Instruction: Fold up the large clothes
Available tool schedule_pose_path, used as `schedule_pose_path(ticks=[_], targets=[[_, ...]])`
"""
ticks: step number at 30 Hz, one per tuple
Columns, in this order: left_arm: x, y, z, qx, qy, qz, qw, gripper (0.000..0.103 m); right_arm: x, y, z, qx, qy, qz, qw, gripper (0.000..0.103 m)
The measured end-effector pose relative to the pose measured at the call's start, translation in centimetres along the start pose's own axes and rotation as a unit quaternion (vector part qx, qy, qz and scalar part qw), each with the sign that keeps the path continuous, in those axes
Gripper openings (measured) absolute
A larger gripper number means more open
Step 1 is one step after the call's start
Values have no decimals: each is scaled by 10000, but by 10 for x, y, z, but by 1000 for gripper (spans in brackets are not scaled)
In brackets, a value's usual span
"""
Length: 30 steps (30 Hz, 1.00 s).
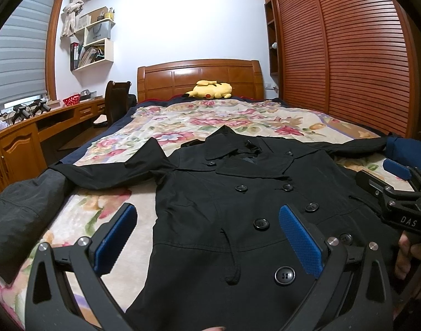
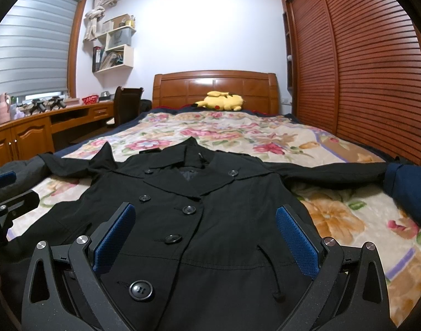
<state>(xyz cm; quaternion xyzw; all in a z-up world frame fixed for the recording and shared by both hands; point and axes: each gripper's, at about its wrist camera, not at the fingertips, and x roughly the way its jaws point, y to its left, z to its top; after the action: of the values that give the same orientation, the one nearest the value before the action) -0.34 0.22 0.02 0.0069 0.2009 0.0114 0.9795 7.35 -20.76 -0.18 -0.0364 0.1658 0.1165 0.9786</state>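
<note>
A black double-breasted coat [image 1: 238, 193] lies face up on the floral bedspread [image 1: 182, 121], collar toward the headboard, both sleeves spread out sideways. It also shows in the right wrist view [image 2: 210, 193]. My left gripper [image 1: 207, 218] is open and empty, hovering over the coat's left front and lower hem. My right gripper [image 2: 204, 218] is open and empty over the coat's middle buttons. The right gripper also shows at the right edge of the left wrist view [image 1: 398, 182]. The coat's hem is hidden below both views.
A yellow plush toy [image 1: 210, 89] lies by the wooden headboard [image 1: 199, 77]. A dark grey garment [image 1: 22, 209] lies at the bed's left edge, a navy one [image 2: 409, 187] at the right. A wooden desk [image 1: 31, 132] and chair stand left, a slatted wardrobe [image 1: 348, 55] right.
</note>
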Motion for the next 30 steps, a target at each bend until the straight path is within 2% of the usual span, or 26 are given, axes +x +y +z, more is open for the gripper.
schedule_pose_path(ticks=[30], targets=[[-2,3,0,1,-22,20,10000,103,1,0,-1,16,7,8,10000,103]])
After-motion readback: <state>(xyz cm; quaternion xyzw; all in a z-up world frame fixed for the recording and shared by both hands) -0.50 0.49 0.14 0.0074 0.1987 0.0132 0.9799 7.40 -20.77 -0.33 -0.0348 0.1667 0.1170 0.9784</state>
